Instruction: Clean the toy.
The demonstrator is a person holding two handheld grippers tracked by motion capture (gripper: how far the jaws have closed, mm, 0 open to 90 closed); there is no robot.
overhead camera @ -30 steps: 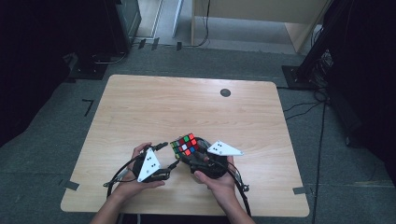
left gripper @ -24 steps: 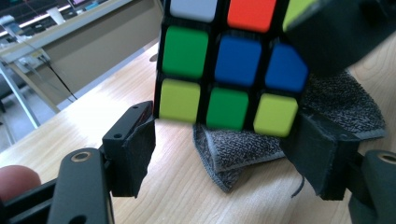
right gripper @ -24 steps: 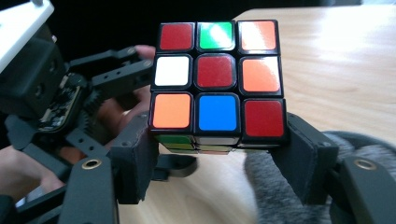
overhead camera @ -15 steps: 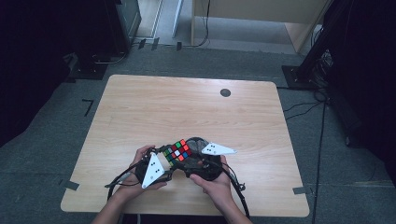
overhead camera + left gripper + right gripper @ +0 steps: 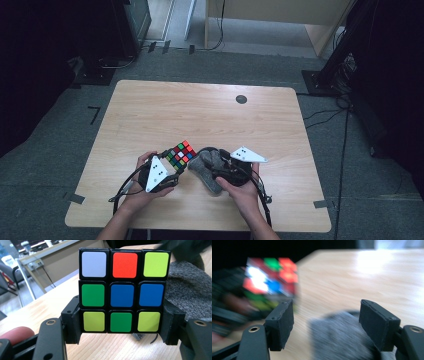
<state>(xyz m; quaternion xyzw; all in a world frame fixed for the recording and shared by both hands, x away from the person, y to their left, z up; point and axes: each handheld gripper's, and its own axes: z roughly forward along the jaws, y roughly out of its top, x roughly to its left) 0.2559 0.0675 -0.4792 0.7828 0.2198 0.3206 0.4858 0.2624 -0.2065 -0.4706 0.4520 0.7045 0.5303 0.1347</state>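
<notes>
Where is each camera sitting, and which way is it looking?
High view: above the table, looking down; both hands, left tool, right tool.
Left gripper view: on the left tool, facing the cube it clamps.
Right gripper view: on the right tool, over the grey cloth.
All share the cube.

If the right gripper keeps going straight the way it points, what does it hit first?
Most likely the grey cloth lying just ahead between the open fingers of the right gripper; the cube sits off to one side. Blur leaves depth uncertain.
</notes>
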